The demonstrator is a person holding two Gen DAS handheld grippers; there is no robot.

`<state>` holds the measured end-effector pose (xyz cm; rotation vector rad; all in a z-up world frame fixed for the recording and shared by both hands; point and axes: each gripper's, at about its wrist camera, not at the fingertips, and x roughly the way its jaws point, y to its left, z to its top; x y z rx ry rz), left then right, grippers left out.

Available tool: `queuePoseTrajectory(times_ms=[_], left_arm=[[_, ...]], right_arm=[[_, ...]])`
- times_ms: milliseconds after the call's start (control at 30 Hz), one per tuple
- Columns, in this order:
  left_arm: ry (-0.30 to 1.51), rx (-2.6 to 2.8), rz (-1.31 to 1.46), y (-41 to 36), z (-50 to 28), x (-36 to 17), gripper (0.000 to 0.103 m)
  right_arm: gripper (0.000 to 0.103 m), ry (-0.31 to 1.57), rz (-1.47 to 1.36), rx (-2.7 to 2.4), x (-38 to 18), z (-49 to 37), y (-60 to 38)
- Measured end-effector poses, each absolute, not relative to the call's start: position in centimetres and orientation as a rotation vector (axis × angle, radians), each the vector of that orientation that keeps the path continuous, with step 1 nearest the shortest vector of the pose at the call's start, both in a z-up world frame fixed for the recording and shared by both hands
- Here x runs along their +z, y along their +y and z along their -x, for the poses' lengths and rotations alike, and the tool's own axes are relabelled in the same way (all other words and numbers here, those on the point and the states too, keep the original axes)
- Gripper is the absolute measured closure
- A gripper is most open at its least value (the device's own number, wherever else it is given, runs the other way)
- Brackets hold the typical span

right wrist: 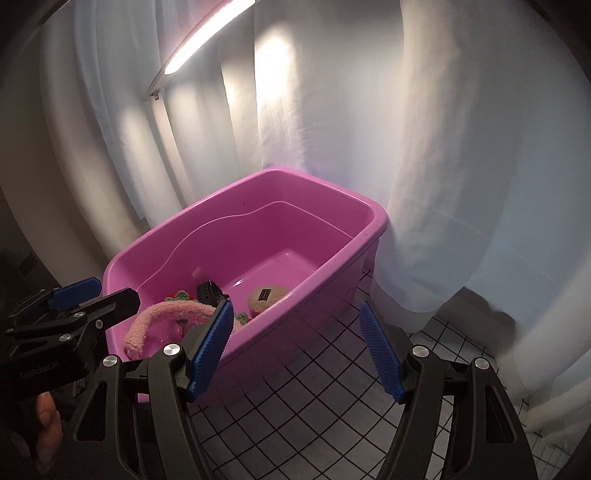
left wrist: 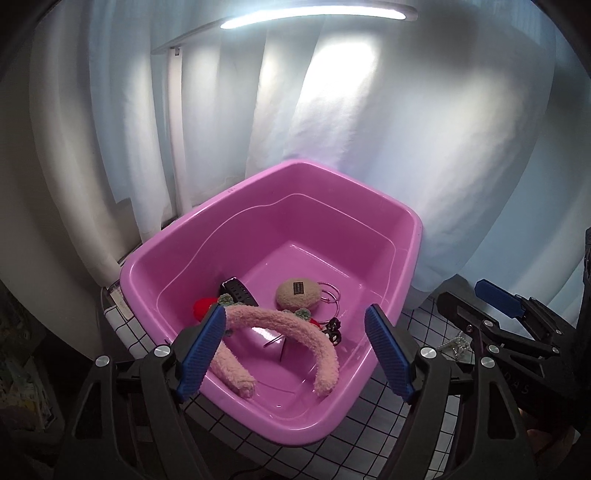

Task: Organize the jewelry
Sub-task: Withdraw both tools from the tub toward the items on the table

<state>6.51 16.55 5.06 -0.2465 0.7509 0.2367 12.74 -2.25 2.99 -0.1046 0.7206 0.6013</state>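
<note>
A pink plastic tub (left wrist: 402, 254) stands on the grid-patterned table and holds a fluffy pink headband (left wrist: 295, 325), a beige plush pad (left wrist: 298, 293), a black clip (left wrist: 238, 291), silver hoop rings (left wrist: 330, 295), a red piece (left wrist: 201, 306) and a small dark charm (left wrist: 334, 328). My left gripper (left wrist: 295, 350) is open and empty, just above the tub's near rim. My right gripper (right wrist: 299, 350) is open and empty, over the table beside the tub's (right wrist: 314, 288) right wall. A beaded silver piece (left wrist: 456, 345) lies on the table under the right gripper's arm.
White curtains (left wrist: 369, 110) hang close behind and to the right of the tub. A lit lamp bar (left wrist: 314, 14) is overhead. The grid tablecloth (right wrist: 314, 406) extends in front of the tub. Clutter (left wrist: 22, 369) sits at the far left.
</note>
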Motion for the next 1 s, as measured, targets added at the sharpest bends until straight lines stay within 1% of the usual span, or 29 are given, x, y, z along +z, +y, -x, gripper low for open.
queuePoseTrajectory(times_ms=[67,200,333,467,733,1000], left_arm=[[0.735,0.231,0.22,15.3,-5.9,5.2,0.024],[0.709,0.212,0.176,12.3,-4.6,5.5,0.016],[0.686,0.17,0.125,8.6,-3.3,5.4,0.015],[0.675,0.122,0.102,4.6,-1.9,5.2,0.008],[0.737,0.044,0.085,-3.2,-0.2,2.0,0.008],[0.783,0.017,0.048,-8.3,-0.2,-1.3,0.008]], right_arm=[[0.035,0.704,0.083,0.583,2.8,-11.1,-4.4],[0.033,0.688,0.038,0.528,2.0,-7.9,-9.7],[0.033,0.689,0.001,0.448,0.7,-4.5,-15.7],[0.032,0.712,-0.018,0.359,-0.6,-1.9,-21.5],[0.032,0.752,-0.095,0.281,-2.7,1.4,-30.4],[0.032,0.774,-0.103,0.29,-4.8,2.0,-33.7]])
